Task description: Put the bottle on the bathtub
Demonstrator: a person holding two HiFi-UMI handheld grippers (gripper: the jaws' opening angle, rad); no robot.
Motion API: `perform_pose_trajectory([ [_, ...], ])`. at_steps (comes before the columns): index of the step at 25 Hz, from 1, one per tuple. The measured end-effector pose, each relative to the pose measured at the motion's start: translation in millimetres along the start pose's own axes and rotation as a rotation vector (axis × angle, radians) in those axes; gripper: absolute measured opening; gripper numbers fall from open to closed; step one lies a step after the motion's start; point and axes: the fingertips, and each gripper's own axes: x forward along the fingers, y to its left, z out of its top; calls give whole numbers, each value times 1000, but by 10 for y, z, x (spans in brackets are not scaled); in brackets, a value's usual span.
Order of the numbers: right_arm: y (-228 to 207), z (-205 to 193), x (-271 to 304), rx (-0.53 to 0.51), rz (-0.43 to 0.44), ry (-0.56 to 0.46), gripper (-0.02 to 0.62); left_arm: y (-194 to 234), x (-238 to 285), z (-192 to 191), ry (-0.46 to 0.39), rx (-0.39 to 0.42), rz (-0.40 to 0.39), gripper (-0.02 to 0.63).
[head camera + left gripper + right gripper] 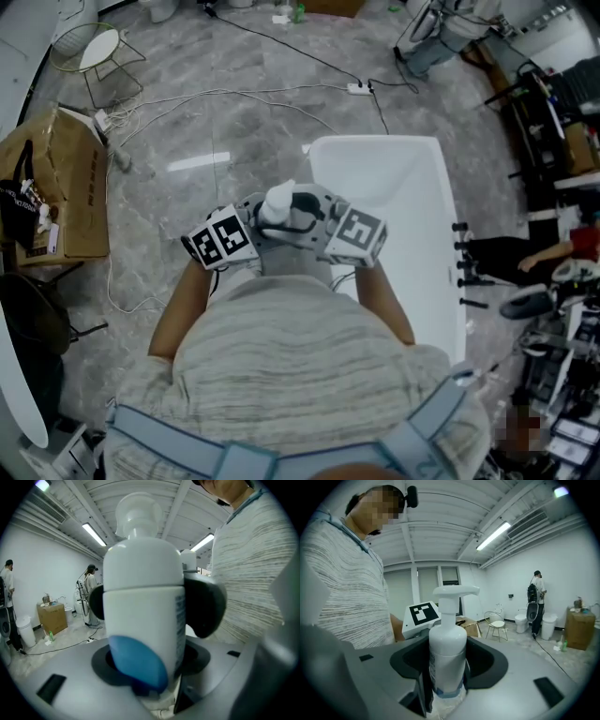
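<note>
Carrying: left tongs and right tongs both clasping bottle near bathtub.
Stiff, smooth plastic, likely light, slippery; mid-body hold looking safest.

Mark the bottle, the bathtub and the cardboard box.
bottle (447, 658): right gripper view, middle of its white body.
bathtub (448, 253): head view, on its right rim.
cardboard box (82, 192): head view, on its side face.

Bright ceiling strip lights; dark fisheye corners; glare on floor.
</note>
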Motion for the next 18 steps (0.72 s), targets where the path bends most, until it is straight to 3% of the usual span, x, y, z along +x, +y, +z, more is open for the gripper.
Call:
perform_pose_trajectory([
  [7, -497, -12, 214, 38, -99, -25, 222, 511, -93, -119, -52, -16, 14, 252],
  [18, -938, -71, 174, 74, -134, -10, 222, 909, -29, -107, -90, -35, 19, 253],
])
